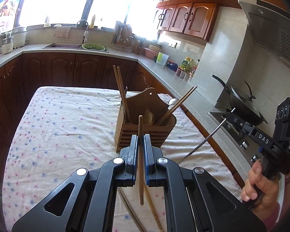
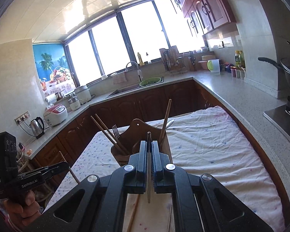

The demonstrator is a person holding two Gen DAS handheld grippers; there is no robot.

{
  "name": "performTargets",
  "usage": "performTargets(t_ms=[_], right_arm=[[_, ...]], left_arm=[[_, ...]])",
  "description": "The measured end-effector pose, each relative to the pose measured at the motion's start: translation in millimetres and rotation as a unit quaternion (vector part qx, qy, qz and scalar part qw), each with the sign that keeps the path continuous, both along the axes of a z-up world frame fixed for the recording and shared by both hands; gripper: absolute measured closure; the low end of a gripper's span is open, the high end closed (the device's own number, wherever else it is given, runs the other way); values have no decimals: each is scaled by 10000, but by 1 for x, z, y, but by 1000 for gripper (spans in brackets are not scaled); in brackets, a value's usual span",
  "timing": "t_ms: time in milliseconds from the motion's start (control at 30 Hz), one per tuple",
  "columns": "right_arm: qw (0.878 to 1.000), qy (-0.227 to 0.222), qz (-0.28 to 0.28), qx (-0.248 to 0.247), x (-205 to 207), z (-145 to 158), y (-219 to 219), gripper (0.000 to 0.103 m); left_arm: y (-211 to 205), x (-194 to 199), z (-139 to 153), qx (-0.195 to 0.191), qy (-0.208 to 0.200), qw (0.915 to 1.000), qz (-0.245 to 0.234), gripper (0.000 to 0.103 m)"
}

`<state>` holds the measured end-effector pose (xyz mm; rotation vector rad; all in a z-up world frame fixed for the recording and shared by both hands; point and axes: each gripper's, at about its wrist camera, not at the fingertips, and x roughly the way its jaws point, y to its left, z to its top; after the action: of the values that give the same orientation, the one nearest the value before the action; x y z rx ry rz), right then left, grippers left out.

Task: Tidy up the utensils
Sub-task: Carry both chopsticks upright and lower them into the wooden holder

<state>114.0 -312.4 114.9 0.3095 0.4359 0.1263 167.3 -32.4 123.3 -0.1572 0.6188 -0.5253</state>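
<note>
A wooden utensil holder (image 1: pixel 145 123) stands on the floral cloth; it shows too in the right wrist view (image 2: pixel 143 135). It holds wooden chopsticks (image 1: pixel 121 92), a spoon (image 1: pixel 173 101) and a fork (image 2: pixel 116 131). My left gripper (image 1: pixel 140 137) is shut on a wooden chopstick (image 1: pixel 140 160), held upright just in front of the holder. My right gripper (image 2: pixel 149 145) is shut on a thin metal chopstick (image 2: pixel 149 174), also close to the holder. The right gripper shows at the right of the left wrist view (image 1: pixel 241 123) with the metal chopstick (image 1: pixel 201 143).
Loose chopsticks (image 1: pixel 150 203) lie on the cloth-covered table (image 1: pixel 58 127) under the grippers. Counters wrap around, with a sink (image 1: pixel 67 45), a wok on the stove (image 1: pixel 241 104), a kettle (image 2: pixel 37 126) and rice cookers (image 2: pixel 55 114).
</note>
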Motion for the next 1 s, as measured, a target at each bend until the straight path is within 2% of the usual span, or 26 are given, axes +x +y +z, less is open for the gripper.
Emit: performTargets(t_ms=[733,1000], right_arm=[[9997,-218,-74,-14,8,12,-4,99],[9979,-599,-233,-80,26,42,-10,99]], left_arm=[[5,16,22,-120,-279,9993,203,98],[-2,38,67,-278,-935,9946,363,99]])
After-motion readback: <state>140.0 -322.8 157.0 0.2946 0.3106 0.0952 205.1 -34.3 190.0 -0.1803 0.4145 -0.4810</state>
